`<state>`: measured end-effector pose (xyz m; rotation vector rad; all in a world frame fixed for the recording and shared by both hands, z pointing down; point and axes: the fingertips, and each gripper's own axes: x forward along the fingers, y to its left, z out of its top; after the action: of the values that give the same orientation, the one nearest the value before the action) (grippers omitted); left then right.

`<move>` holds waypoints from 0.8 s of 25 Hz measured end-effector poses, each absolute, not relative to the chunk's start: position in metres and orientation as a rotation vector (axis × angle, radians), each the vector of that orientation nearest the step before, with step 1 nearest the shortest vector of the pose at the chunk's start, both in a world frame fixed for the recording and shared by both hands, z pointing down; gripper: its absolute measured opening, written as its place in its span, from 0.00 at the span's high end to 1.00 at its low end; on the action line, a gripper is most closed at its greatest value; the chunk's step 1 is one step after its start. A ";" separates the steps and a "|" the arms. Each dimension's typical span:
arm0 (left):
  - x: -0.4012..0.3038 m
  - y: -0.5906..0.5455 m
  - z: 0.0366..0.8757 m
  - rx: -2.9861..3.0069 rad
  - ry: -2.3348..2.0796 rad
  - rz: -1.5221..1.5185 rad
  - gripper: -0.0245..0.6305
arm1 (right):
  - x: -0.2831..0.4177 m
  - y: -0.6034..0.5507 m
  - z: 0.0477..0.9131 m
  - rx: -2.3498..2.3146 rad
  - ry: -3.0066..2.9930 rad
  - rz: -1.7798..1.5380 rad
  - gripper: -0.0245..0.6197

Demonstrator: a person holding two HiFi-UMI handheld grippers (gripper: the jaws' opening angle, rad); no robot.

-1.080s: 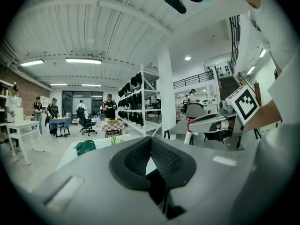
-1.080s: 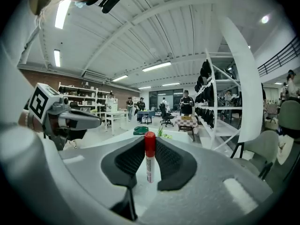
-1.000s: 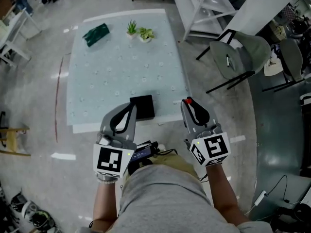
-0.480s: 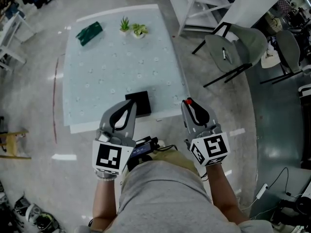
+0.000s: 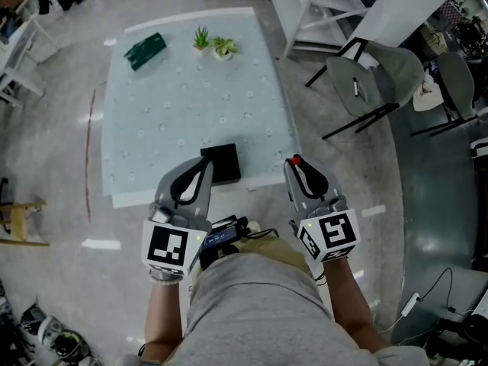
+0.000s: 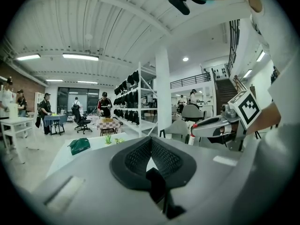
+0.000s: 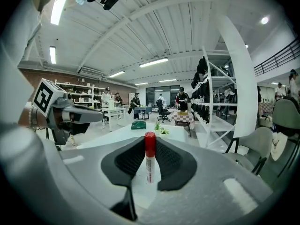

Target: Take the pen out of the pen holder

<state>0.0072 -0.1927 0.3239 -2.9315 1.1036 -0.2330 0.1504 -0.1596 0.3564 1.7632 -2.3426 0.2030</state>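
While both claws hang level in front of my waist, nothing has shifted over the last second. The right claw (image 7: 149,149) is clamped on the pen (image 7: 149,159), a red-capped marker standing upright between its pads. The left claw (image 6: 150,148) is clenched on nothing, its tips meeting. With the pen held in the air and well clear of any holder, I judge the take-out done and this a pause at the end of it.

Just beyond the left claw's tip, at the near edge of the surface (image 5: 191,105), sits a black box (image 5: 223,163), which I take for the pen holder. Whether anything is left inside it I cannot tell. It lies to the left of the right claw, apart from it, and nothing stands between them.

Far ahead of both claws, near the surface's far edge, a green pouch (image 5: 145,50) lies ahead-left of the left claw, with two small potted plants (image 5: 215,46) beside it. Off to the right of the right claw a grey chair (image 5: 374,78) stands on the floor, well apart.
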 end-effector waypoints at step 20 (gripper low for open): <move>0.004 -0.193 0.327 -2.909 1.124 -0.260 0.96 | 0.148 -0.167 0.353 1.758 -2.359 0.185 0.86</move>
<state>0.0038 -0.1930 0.3267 -2.9092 1.1241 -0.2600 0.1478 -0.1667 0.3526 1.7577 -2.3590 0.1846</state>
